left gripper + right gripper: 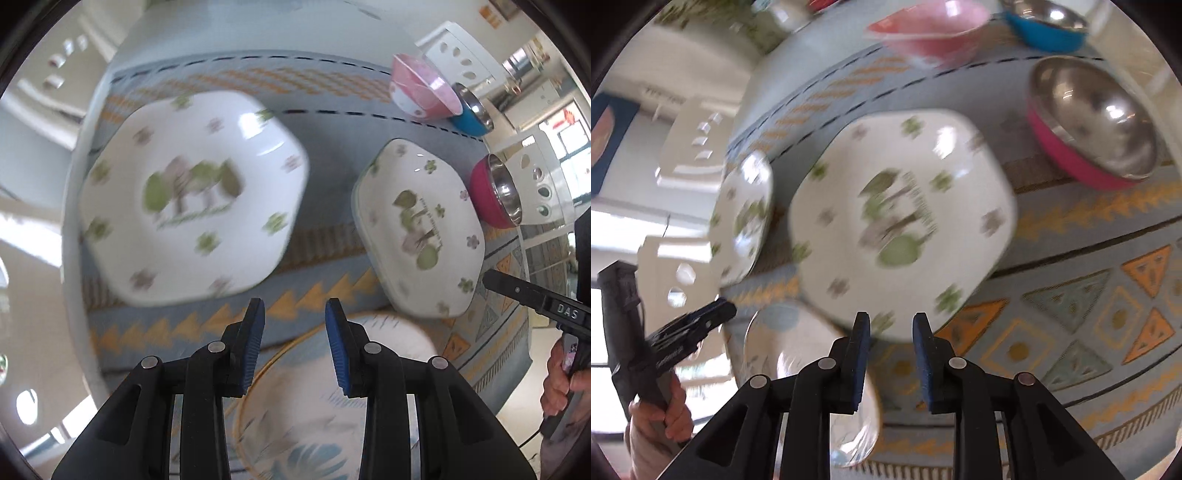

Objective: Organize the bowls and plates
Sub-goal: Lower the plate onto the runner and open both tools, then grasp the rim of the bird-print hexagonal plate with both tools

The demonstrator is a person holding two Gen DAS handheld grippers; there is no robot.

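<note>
Hovered between grabs: left gripper (pixel 294 308) and right gripper (pixel 890 321) both released, empty. Floral plates (pixel 192 195) lay apart on tablecloth (pixel 332 147), bowls (pixel 496 190) far right. Next, probably, stacking plates.

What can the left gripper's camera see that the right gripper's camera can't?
Only the left wrist view shows the left gripper from behind, jaws apart with nothing between them, and the person's right hand.

Only the right wrist view shows the right gripper, also open and empty, the person's left hand, and a blue picture on the wall.

Both show two flowered white plates, the pink bowl, the blue bowl, the magenta bowl, a round plate and the patterned tablecloth.
</note>
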